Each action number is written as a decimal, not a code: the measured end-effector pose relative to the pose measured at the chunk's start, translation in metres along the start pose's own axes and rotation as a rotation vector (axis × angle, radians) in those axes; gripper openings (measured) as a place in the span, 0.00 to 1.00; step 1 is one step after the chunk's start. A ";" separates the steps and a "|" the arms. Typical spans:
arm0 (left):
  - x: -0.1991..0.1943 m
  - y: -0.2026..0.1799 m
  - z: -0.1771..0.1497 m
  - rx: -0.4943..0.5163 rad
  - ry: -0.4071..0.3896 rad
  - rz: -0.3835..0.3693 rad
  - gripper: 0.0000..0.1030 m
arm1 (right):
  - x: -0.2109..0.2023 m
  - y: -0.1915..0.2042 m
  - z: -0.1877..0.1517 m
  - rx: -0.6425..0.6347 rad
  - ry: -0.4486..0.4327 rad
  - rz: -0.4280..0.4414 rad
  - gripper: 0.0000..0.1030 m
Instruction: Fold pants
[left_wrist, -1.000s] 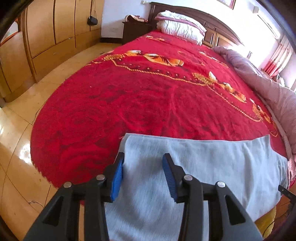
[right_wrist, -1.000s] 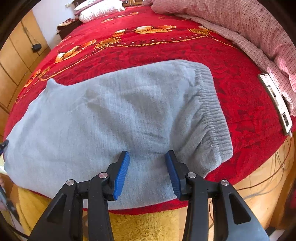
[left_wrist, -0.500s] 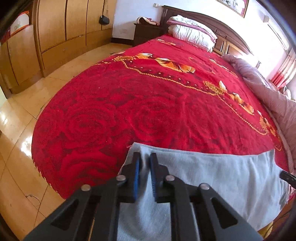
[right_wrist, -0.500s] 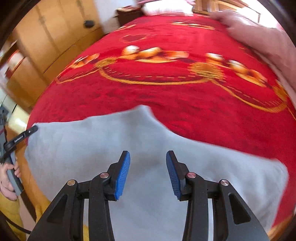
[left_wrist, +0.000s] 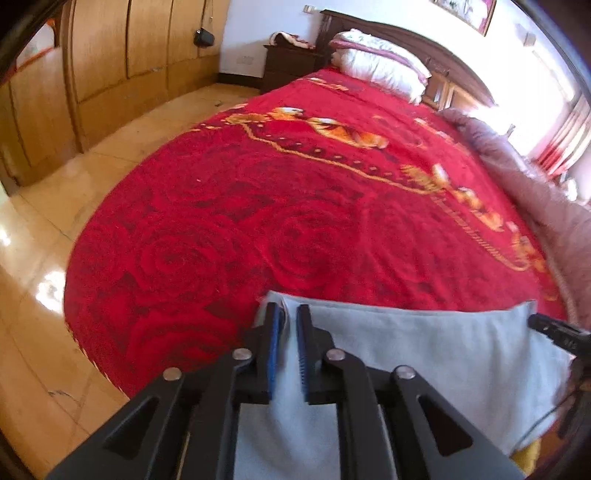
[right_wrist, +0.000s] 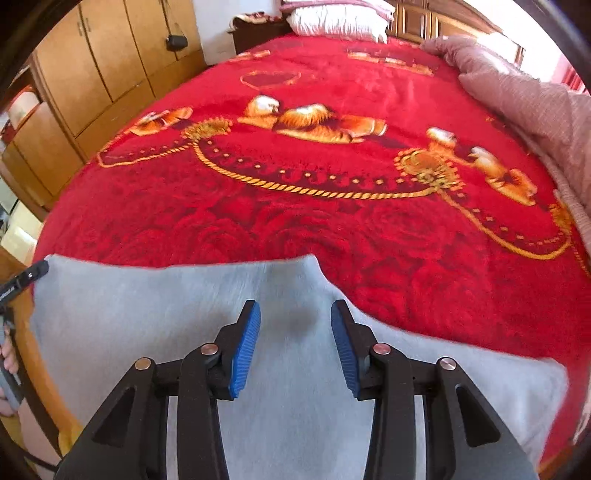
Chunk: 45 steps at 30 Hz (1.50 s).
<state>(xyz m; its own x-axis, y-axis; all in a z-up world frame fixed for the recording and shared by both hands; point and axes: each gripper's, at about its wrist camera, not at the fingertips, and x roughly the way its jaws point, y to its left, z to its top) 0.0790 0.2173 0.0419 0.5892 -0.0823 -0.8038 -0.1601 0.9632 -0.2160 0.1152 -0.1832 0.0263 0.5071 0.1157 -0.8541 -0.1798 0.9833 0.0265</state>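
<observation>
Left wrist view: the left gripper (left_wrist: 287, 314) has its jaws pinched on the far left corner of the grey pants (left_wrist: 424, 354), a ridge of cloth showing between the blue pads. The pants lie flat along the near edge of the bed (left_wrist: 295, 206), spread from left to right over the red blanket. In the right wrist view the right gripper (right_wrist: 295, 321) hovers low over the pants (right_wrist: 147, 314) with its jaws wide apart and nothing between them, just near the pointed bump in the far edge of the cloth. The step in hand looks like gathering two hold points before carrying one end of the garment over the other. To do it well, the right jaws should come down onto the far edge and take all layers at once, not only the top one. Both holds should sit on the same edge, so the cloth lifts as one straight line. The lift should be gentle, since the plush blanket may drag on the fabric and skew the fold.
</observation>
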 end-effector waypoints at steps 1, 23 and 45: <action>-0.005 0.000 -0.002 0.008 0.000 -0.017 0.21 | -0.009 -0.001 -0.004 -0.003 -0.009 0.004 0.41; -0.012 -0.005 -0.040 0.204 0.094 0.040 0.57 | -0.040 -0.057 -0.136 0.212 0.039 -0.096 0.49; -0.003 -0.005 -0.043 0.222 0.082 0.047 0.65 | -0.034 -0.054 -0.151 0.246 -0.039 -0.022 0.73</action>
<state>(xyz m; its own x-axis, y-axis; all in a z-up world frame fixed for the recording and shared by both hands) 0.0438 0.2014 0.0219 0.5177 -0.0474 -0.8543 -0.0028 0.9984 -0.0571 -0.0191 -0.2615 -0.0245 0.5415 0.0948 -0.8353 0.0395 0.9897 0.1379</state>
